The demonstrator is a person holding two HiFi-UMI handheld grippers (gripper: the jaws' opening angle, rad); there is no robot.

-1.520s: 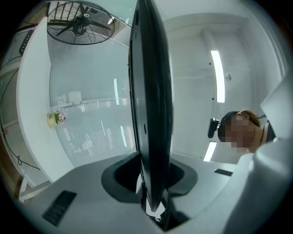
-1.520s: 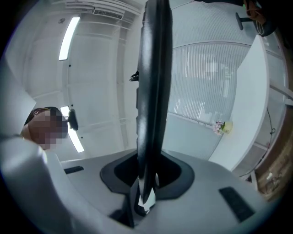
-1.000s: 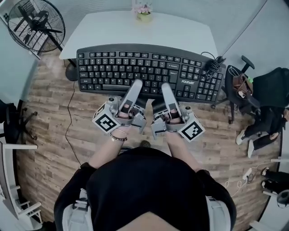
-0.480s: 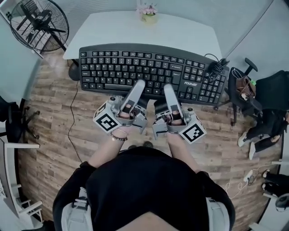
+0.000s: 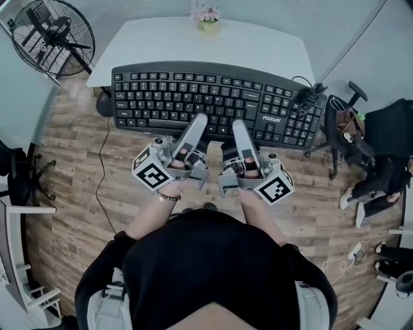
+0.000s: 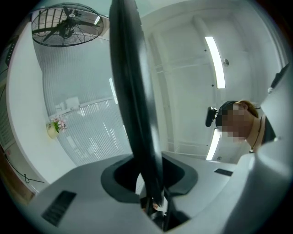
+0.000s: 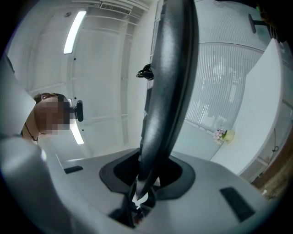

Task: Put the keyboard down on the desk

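Note:
A wide black keyboard [image 5: 213, 97] hangs in the air in front of the white desk [image 5: 258, 45], keys facing up, its far edge overlapping the desk's near edge in the head view. My left gripper [image 5: 197, 122] is shut on its near edge left of centre. My right gripper [image 5: 237, 126] is shut on the same edge just right of centre; its jaws have just eased open a little, with the keyboard still pinched between them. In the left gripper view the keyboard's edge [image 6: 130, 91] runs up from between the jaws. The right gripper view shows the keyboard [image 7: 171, 68] the same way.
A small flower pot [image 5: 206, 19] stands at the desk's far edge. A fan [image 5: 51, 35] stands at the left, and an office chair [image 5: 345, 122] and a seated person [image 5: 387, 148] at the right. The keyboard's bundled cable [image 5: 306, 97] rests on its right end. A cable [image 5: 103, 167] trails over the wooden floor.
The keyboard stays held in the same place by both grippers. Only the head view has shifted slightly.

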